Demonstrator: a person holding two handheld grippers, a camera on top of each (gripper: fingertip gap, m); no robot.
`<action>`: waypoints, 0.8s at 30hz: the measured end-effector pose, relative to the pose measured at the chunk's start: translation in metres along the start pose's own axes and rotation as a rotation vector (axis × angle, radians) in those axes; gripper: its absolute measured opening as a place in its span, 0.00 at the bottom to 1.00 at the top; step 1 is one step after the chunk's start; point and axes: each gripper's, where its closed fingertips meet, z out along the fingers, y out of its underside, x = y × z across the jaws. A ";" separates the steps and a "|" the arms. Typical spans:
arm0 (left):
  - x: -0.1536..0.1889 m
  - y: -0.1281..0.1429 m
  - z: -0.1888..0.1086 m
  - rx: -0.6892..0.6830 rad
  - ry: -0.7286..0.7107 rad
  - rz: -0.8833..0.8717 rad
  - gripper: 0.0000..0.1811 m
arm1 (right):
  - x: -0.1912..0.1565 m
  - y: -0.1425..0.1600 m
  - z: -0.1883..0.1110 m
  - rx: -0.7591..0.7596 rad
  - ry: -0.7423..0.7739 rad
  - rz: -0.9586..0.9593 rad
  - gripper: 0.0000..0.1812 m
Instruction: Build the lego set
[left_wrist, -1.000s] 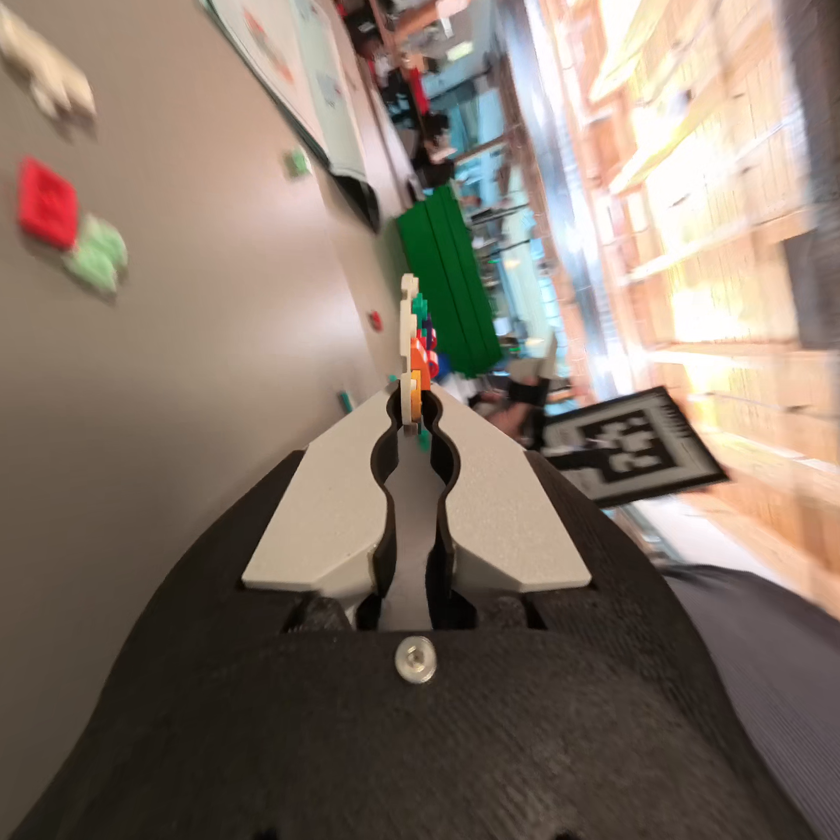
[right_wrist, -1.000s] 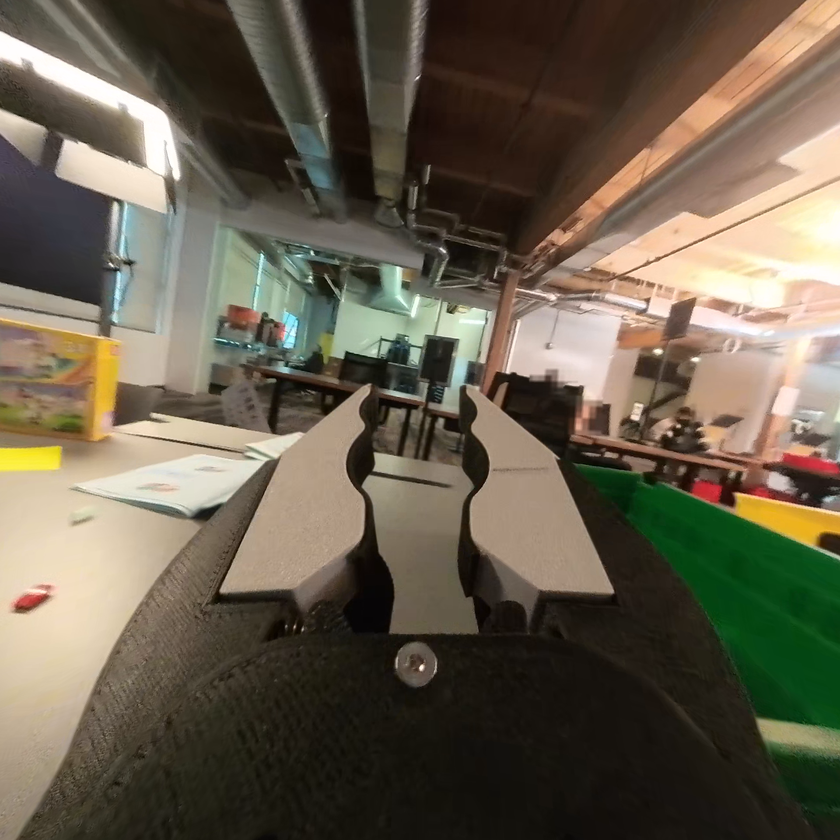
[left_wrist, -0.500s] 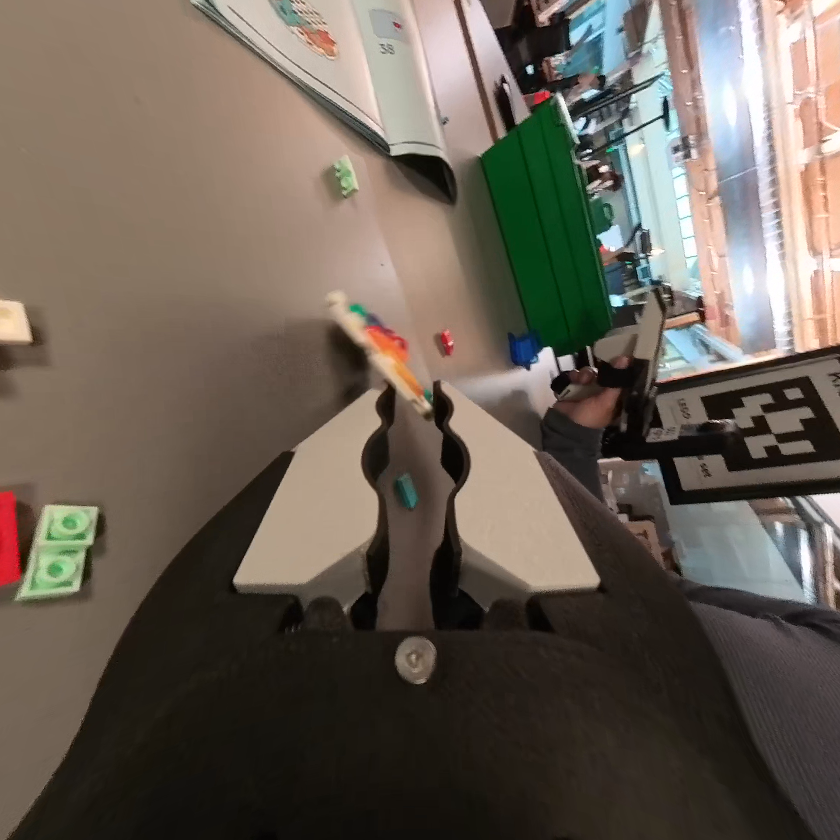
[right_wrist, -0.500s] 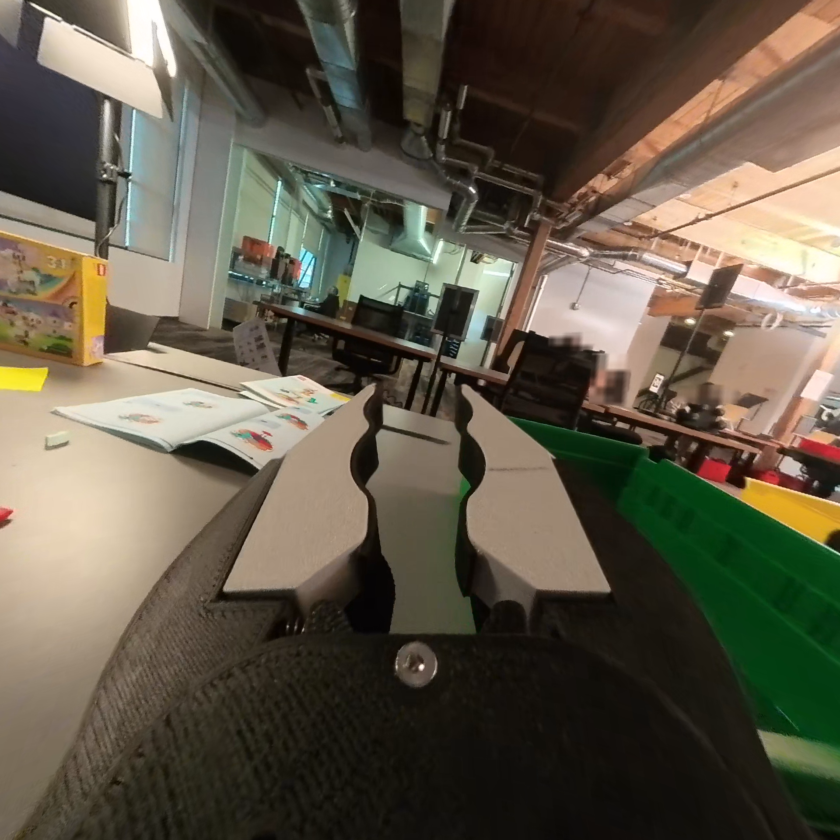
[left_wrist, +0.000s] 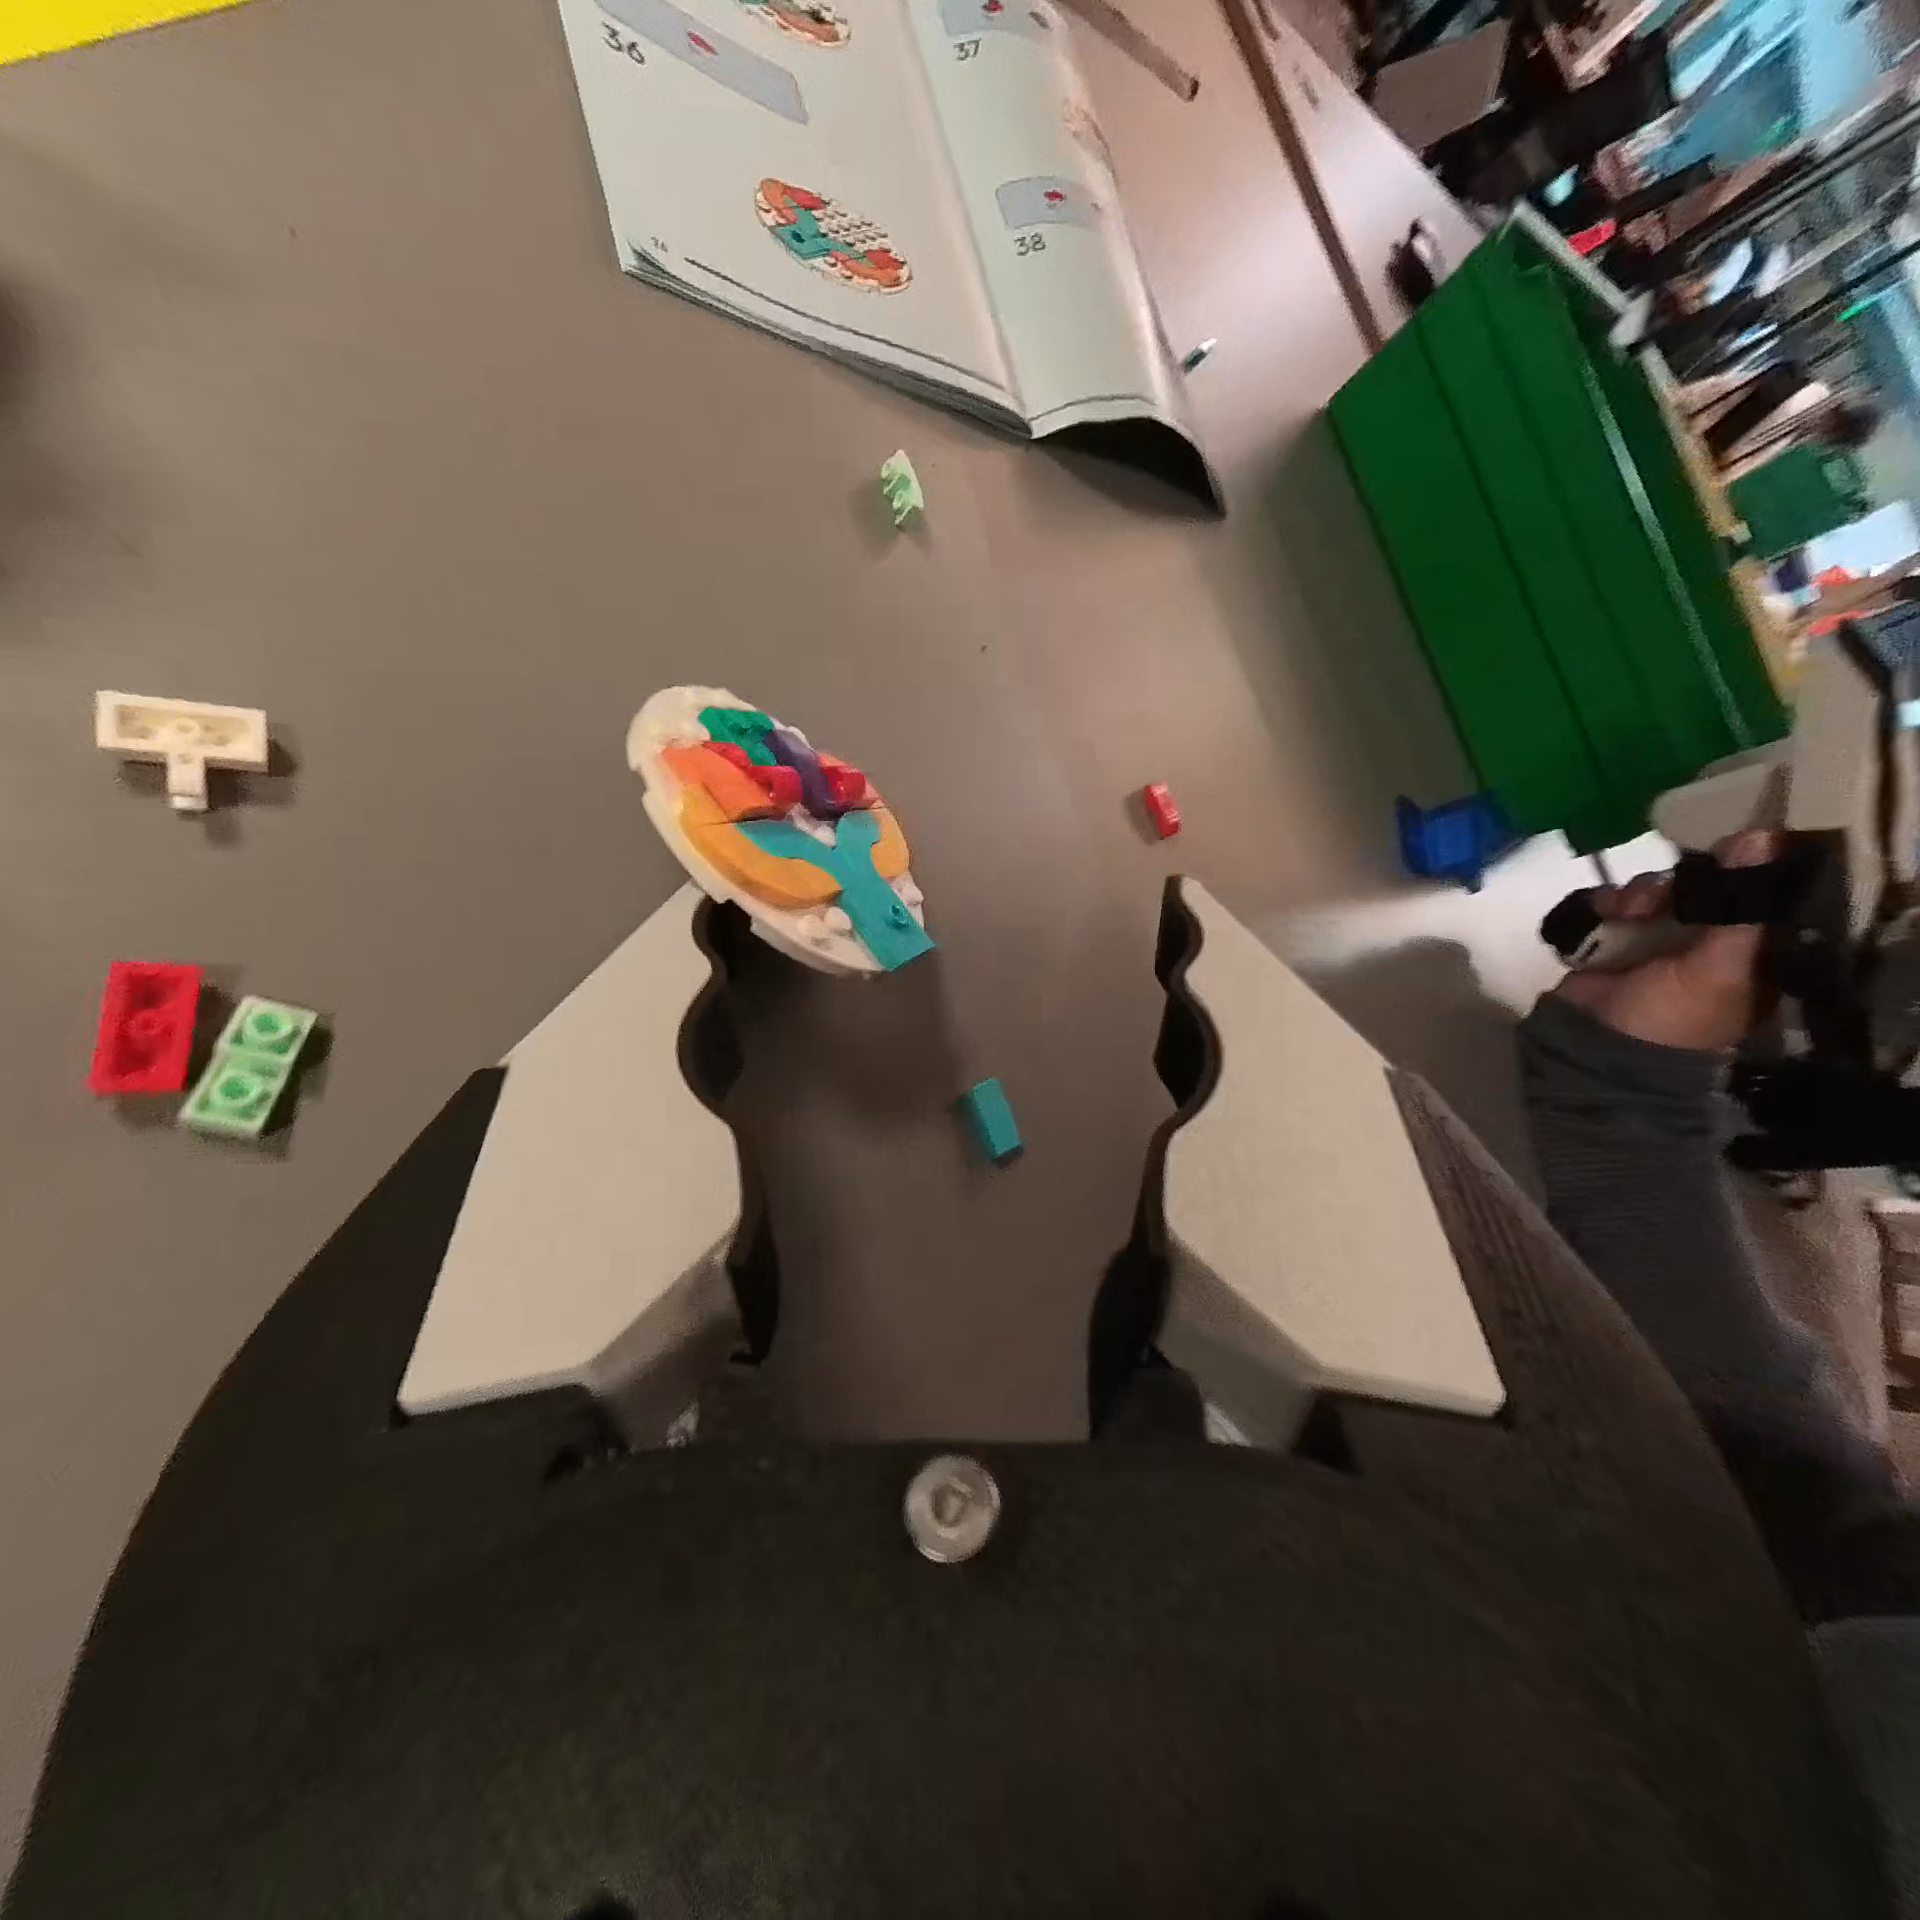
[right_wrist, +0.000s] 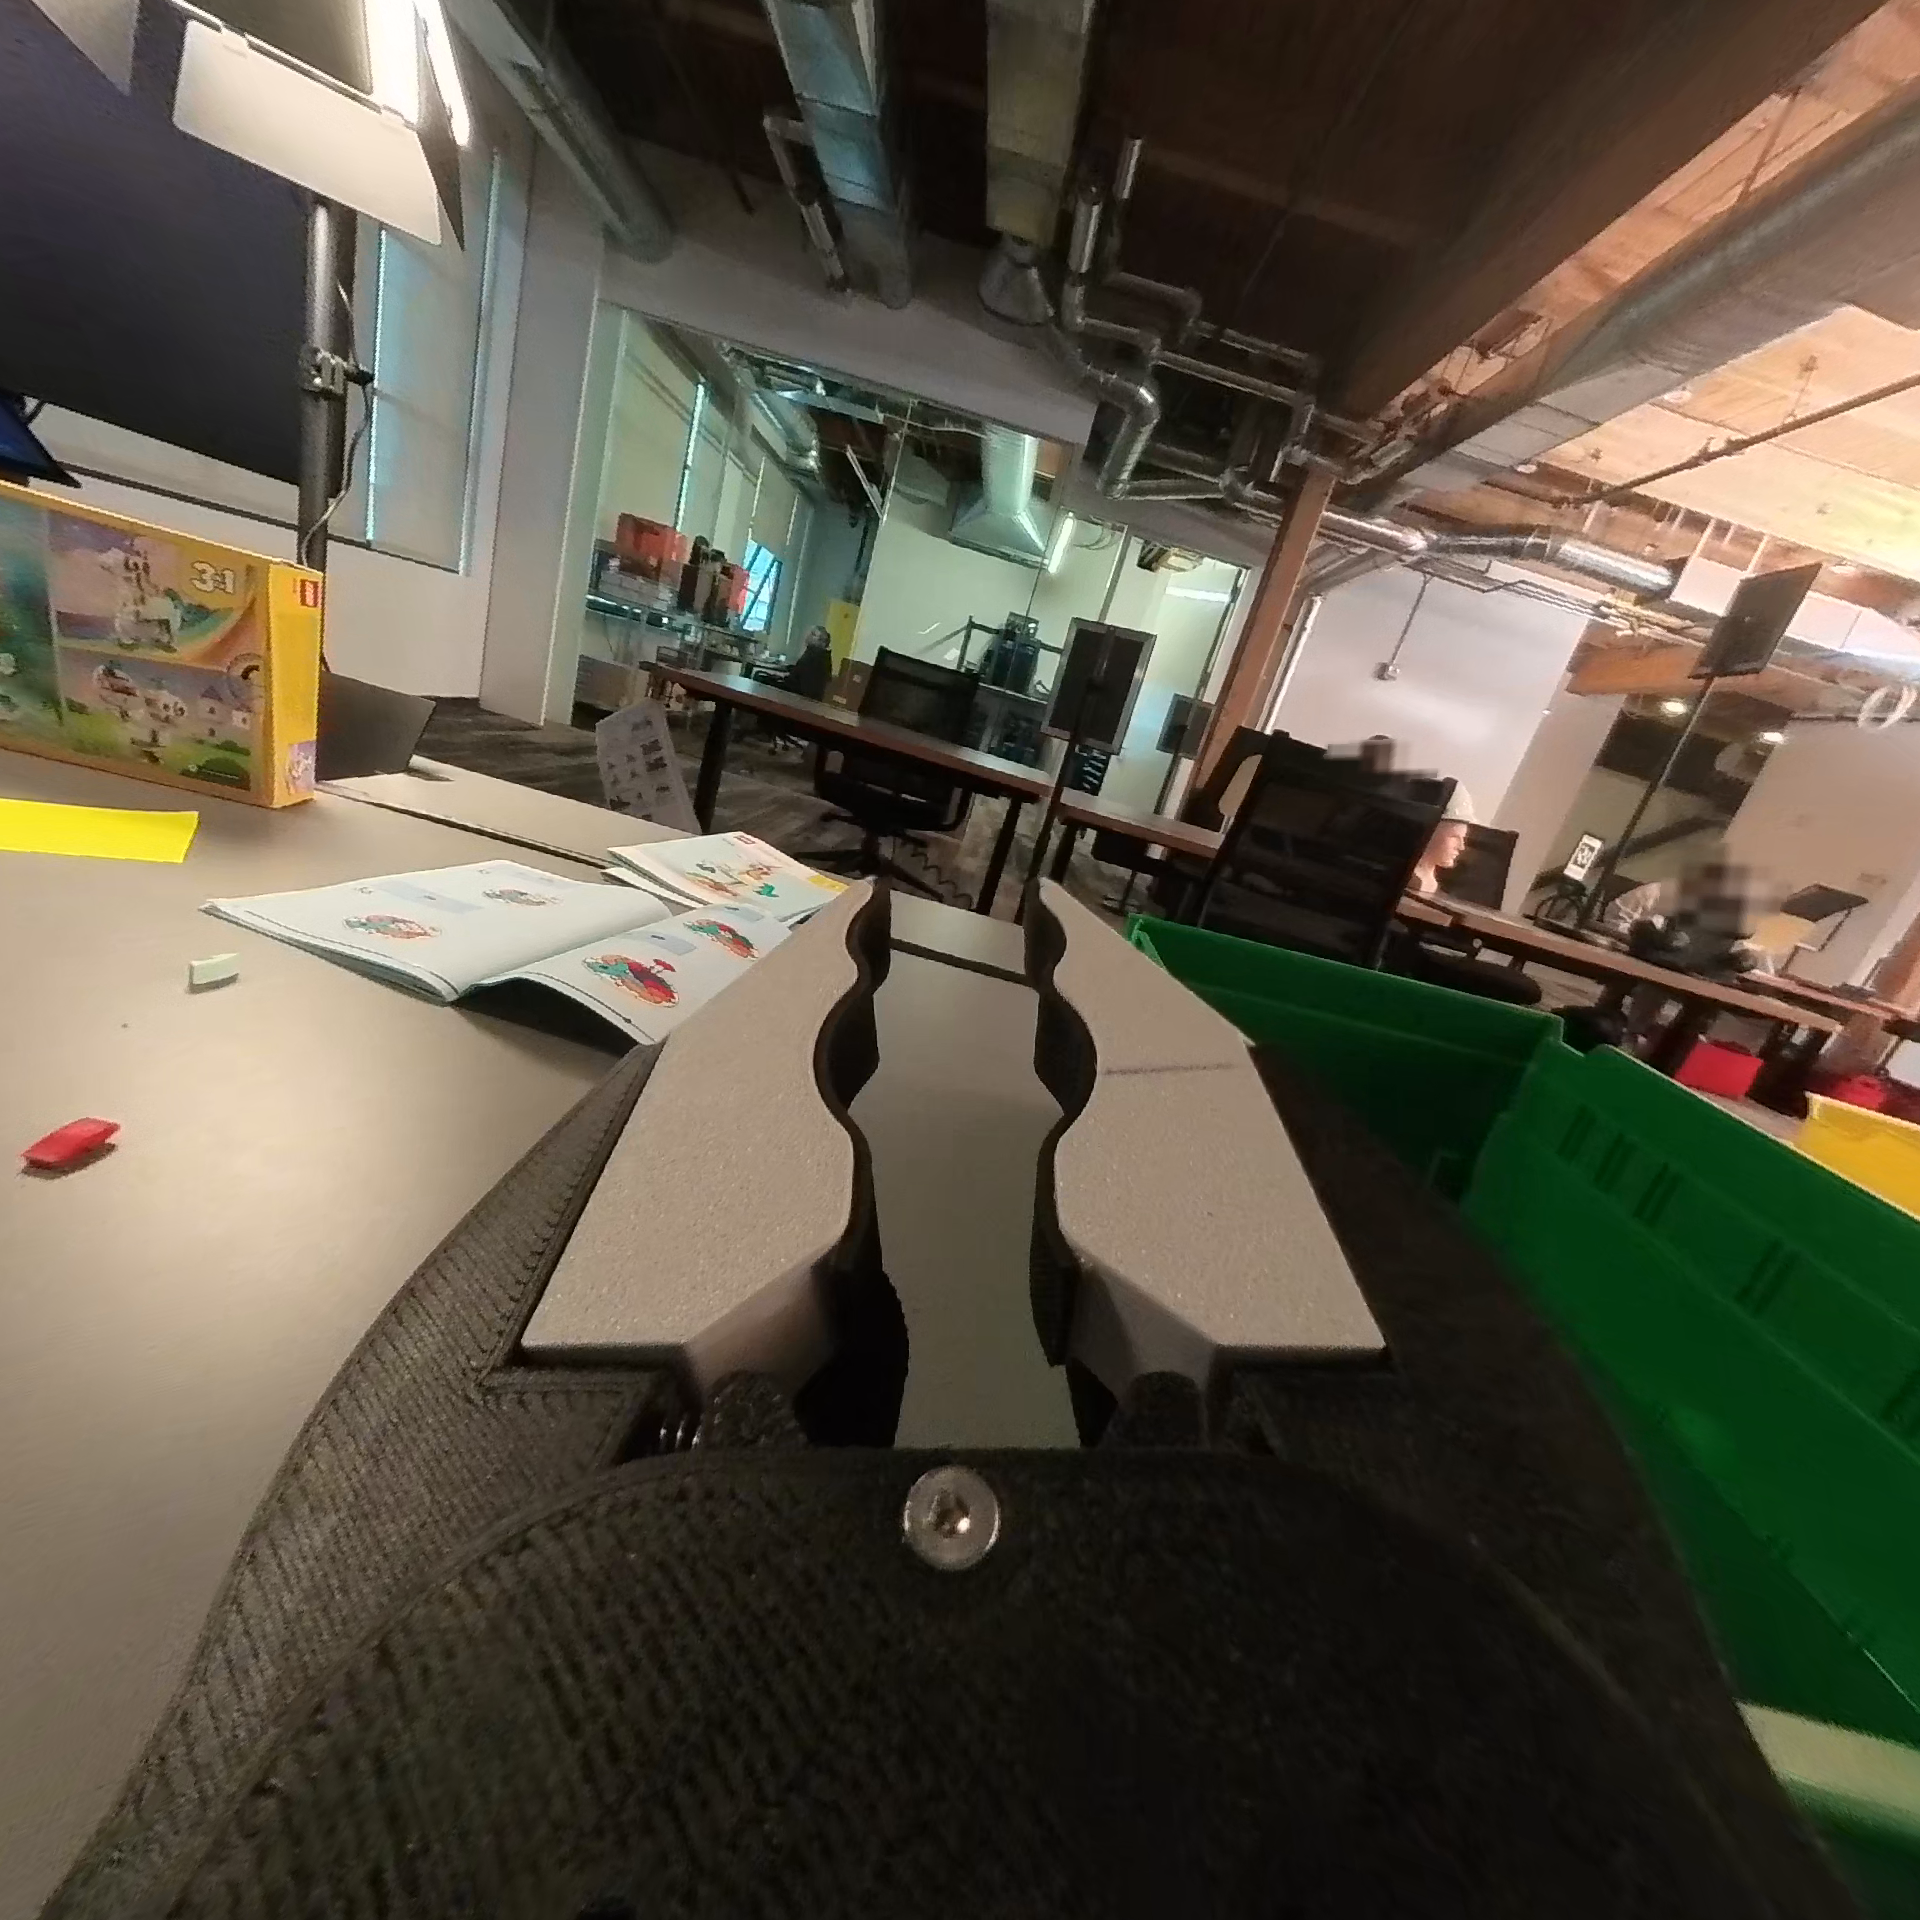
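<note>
Between your left gripper (left_wrist: 935, 935)'s widely spread fingers (left_wrist: 603, 1164), a small teal brick (left_wrist: 992, 1117) lies on the grey desk (left_wrist: 416, 468), pinched by nothing. Just past the left fingertip, at 11 o'clock, sits the round white lego build (left_wrist: 774, 831), tilted, carrying orange, red, purple and teal pieces; whether it touches that fingertip is hard to tell. Out at 9 o'clock a red plate (left_wrist: 143, 1027) and a light green plate (left_wrist: 249, 1065) lie side by side, with a white piece (left_wrist: 182, 732) beyond them. A small red brick (left_wrist: 1161, 810) rests at 1 o'clock and a pale green piece (left_wrist: 902, 483) at 12. Farther off, the open instruction booklet (left_wrist: 883, 187) lies at 12 o'clock and the green bin (left_wrist: 1538, 582) at 2.

Your right gripper (right_wrist: 956, 899) hovers low over the desk, fingers (right_wrist: 727, 1143) parted by a narrow gap and empty, beside the green bin at 3 o'clock. The yellow box (right_wrist: 156, 686) stands far off at 10 o'clock.
</note>
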 end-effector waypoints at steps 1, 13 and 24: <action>-0.001 0.003 -0.001 -0.013 -0.014 0.014 0.45 | 0.000 0.000 0.000 -0.001 -0.001 0.000 0.13; 0.002 0.019 -0.030 -0.291 -0.022 0.044 0.52 | -0.002 0.004 0.002 -0.020 -0.022 0.029 0.13; 0.089 -0.008 -0.109 0.016 0.253 0.325 0.50 | -0.002 0.003 -0.001 -0.019 -0.019 0.041 0.13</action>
